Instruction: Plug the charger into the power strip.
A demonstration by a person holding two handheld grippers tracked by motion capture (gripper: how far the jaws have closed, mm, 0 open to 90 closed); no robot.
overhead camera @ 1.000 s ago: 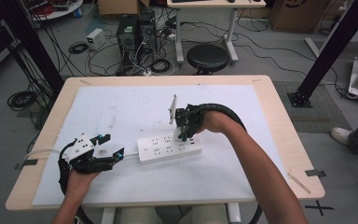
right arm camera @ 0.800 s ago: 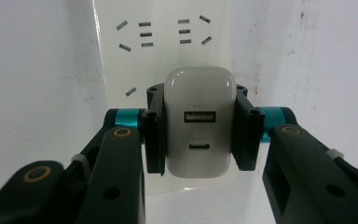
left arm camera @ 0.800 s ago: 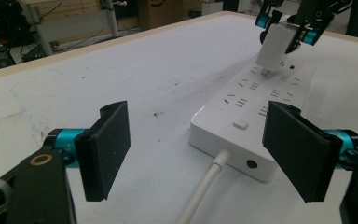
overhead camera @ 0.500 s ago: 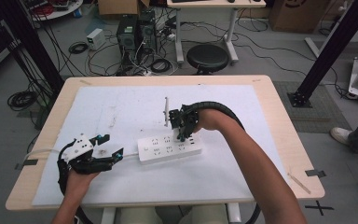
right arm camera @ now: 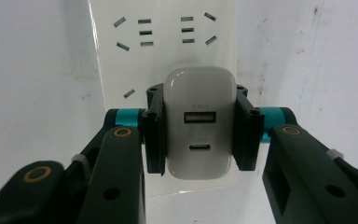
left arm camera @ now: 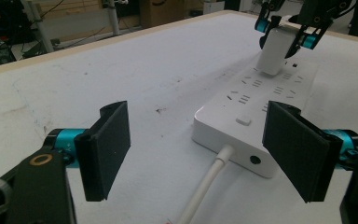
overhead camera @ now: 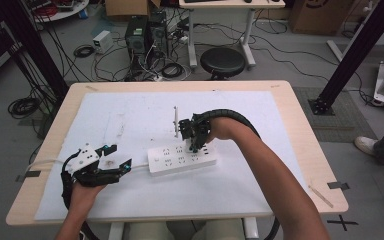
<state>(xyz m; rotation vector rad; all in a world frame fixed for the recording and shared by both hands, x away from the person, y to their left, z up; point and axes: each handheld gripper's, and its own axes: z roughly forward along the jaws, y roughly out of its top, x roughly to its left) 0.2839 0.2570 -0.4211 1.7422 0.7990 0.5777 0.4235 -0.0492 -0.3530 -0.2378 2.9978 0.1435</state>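
since a second ago my right gripper (overhead camera: 196, 141) has come in a little over the strip while the left has kept its place. nearest to me, the left gripper (overhead camera: 114, 164) rests on the white sheet (overhead camera: 130, 205) that covers the wooden table (overhead camera: 307, 150), its jaws standing apart with nothing between them. from there the long white plastic power strip (left arm camera: 256, 98) lies just ahead, its cord end and white cable (left arm camera: 205, 186) pointing at that gripper and its long axis running away toward the right one. farther along, the right gripper is clamped on the small white rounded usb charger block (right arm camera: 196, 122), one pad on each flat side, directly above the strip. in the left gripper view the charger's base appears to meet the strip's face; whether the prongs are fully seated i cannot tell. i judge the coming move to be straight down into the sockets. count: one strip, one charger, one cable, two grippers, with the right nearer the job.
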